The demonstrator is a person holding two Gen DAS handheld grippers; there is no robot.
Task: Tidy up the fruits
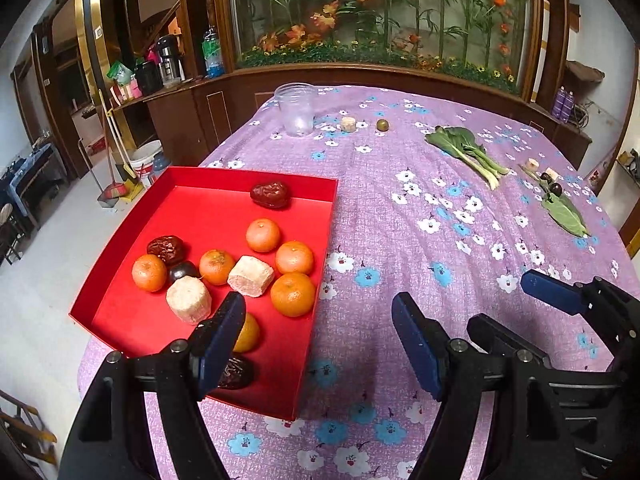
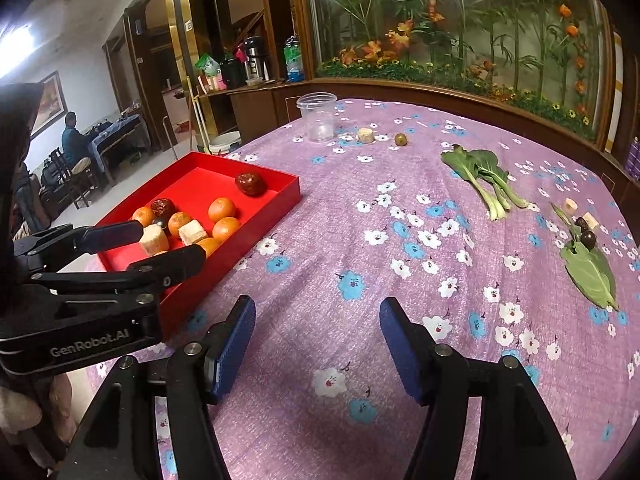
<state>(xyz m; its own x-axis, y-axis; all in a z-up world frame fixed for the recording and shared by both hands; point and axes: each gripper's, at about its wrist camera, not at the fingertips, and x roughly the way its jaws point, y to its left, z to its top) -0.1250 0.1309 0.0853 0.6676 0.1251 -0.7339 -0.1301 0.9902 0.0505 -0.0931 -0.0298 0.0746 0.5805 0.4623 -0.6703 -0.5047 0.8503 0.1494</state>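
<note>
A red tray [image 1: 188, 178] [image 2: 280, 184] on the purple flowered cloth holds several small oranges [image 1: 263, 235], red dates [image 1: 270, 194], a dark fruit and two pale cut chunks [image 1: 251, 276]. My left gripper [image 1: 318, 320] is open and empty, its left finger over the tray's near corner. My right gripper [image 2: 316, 326] is open and empty above bare cloth to the right of the tray. Loose on the cloth are a pale chunk [image 1: 348, 124], a green fruit [image 1: 382, 124], and at the right two pale chunks [image 2: 570, 205] and dark fruits [image 2: 588, 237].
A clear plastic jar [image 1: 297, 109] stands at the table's far left. Bok choy [image 2: 482, 176] and a green leaf [image 2: 592, 276] lie on the right side. A wooden ledge and a glass flower display run behind the table. The floor drops away left of the tray.
</note>
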